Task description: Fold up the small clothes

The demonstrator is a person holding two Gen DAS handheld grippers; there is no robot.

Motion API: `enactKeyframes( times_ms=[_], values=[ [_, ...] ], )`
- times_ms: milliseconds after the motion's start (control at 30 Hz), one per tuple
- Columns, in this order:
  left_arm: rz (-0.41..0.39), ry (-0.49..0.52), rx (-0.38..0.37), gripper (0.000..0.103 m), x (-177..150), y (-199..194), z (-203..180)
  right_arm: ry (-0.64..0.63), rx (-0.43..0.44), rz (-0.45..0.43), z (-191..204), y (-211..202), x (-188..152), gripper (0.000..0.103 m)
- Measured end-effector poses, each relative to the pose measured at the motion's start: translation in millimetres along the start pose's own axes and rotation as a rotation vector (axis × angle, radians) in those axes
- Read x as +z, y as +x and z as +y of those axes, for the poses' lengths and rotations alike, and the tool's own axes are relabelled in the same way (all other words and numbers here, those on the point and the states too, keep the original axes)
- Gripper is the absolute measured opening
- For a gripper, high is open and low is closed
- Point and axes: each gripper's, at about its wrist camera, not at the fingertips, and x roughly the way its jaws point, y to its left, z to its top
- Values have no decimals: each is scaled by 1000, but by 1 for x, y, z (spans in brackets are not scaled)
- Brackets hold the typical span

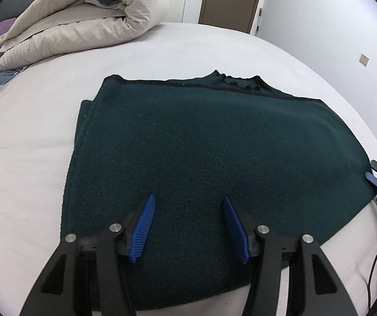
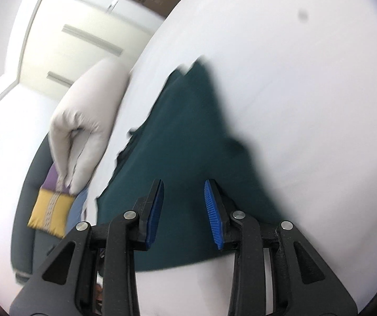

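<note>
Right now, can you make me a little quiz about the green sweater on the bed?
1. True or false: the left tool is open above the green sweater.
2. What lies on the bed beyond the sweater: A) rolled duvet B) suitcase C) lamp?
3. Fill in: the sweater's collar is at its ___ edge, away from the left tool.

Key: 1 true; 2 A; 3 far.

The left wrist view looks low and close across the dark green sweater [image 1: 214, 152] toward the folded duvet [image 1: 83, 26]. The right wrist view, tilted and blurred, shares that sweater [image 2: 188, 137] and duvet [image 2: 88, 115].
</note>
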Motion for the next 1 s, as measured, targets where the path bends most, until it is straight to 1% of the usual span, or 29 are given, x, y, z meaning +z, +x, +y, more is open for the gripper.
enactKeyframes(
  times_ms=[100,133,167,233,267,300,367,400,433,500,533,567,633,700,800,833,867,933,1000],
  values=[
    [-1,5,2,58,-1,-1,-1,-11,-31,-39,-5,-19,5,32],
    [-1,4,2,58,-1,-1,0,-19,-74,-62,-4,-26,5,43],
    [-2,3,0,58,-1,-2,0,-25,-111,-91,-4,-33,6,52],
    [0,-7,-14,58,0,-5,2,-34,-114,-117,-1,-40,8,53],
    [3,-16,-21,58,1,-7,3,-43,-111,-111,1,-42,12,54],
    [5,-30,-28,58,3,-10,4,-55,-115,-97,-2,-47,19,54],
    [-6,-63,-66,58,9,-19,5,-90,-133,-58,3,-41,27,54],
    [-16,-73,-93,58,11,-23,3,-101,-130,-47,18,-27,28,54],
    [-21,-75,-115,58,14,-25,0,-105,-123,-32,20,-21,31,54],
    [-20,-74,-142,58,19,-25,-7,-70,-128,20,26,2,32,54],
    [-16,-78,-162,58,21,-24,-9,-56,-110,53,24,10,33,54],
    [-9,-82,-181,58,23,-21,-11,-61,-106,64,30,23,33,54],
    [2,-89,-201,58,25,-14,-15,-88,-121,79,40,42,34,54],
    [7,-100,-219,58,28,-8,-17,-95,-112,111,49,58,37,54],
    [8,-119,-231,58,34,-2,-19,-97,-120,168,62,79,46,54],
    [4,-120,-239,58,36,-1,-20,-110,-124,205,67,89,49,54],
    [2,-119,-244,58,38,-1,-21,-117,-126,222,70,94,50,53],
    [0,-115,-247,58,43,3,-24,-111,-94,261,74,106,54,52],
    [6,-120,-252,58,44,8,-24,-81,-69,275,73,112,56,47]
  ],
)
